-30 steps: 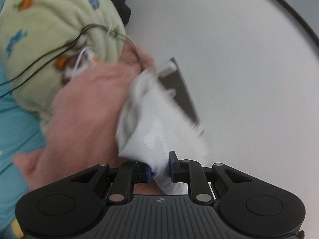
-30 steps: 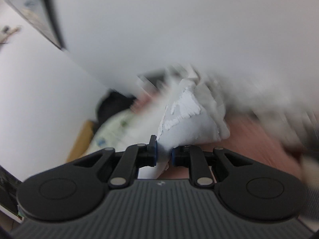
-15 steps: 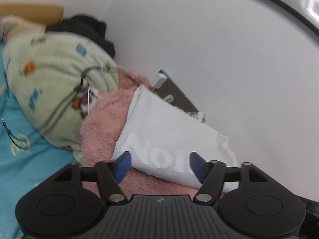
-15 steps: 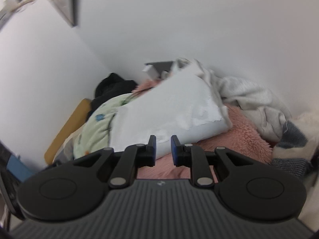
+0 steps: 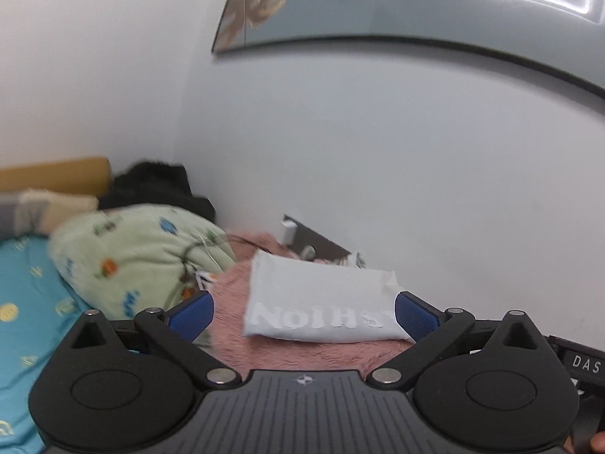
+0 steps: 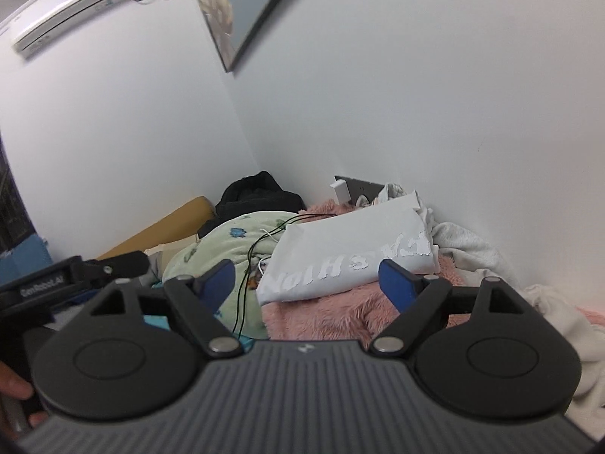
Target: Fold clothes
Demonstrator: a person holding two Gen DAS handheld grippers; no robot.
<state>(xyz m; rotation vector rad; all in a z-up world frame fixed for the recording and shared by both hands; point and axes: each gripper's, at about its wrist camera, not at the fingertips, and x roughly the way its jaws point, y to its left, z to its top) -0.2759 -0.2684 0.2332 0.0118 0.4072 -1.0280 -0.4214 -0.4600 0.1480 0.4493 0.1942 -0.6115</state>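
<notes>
A folded white garment [image 5: 321, 302] with white lettering lies on a pink fluffy blanket [image 5: 295, 352] against the wall; it also shows in the right wrist view [image 6: 348, 253]. My left gripper [image 5: 302, 314] is open and empty, a little short of the garment. My right gripper [image 6: 306, 280] is open and empty, held back from the garment. The left gripper's body [image 6: 75, 272] shows at the left of the right wrist view.
A pale green patterned blanket [image 5: 132, 257] with black and white cables [image 6: 261, 249] lies left of the garment. Black clothing [image 6: 257, 193] sits in the corner. Loose white and grey clothes [image 6: 472, 253] lie at the right. A wall socket plate [image 5: 314, 242] is behind the garment.
Both grippers let go of the white garment, opened wide and drew back and upward. The folded garment now rests on the pink blanket.
</notes>
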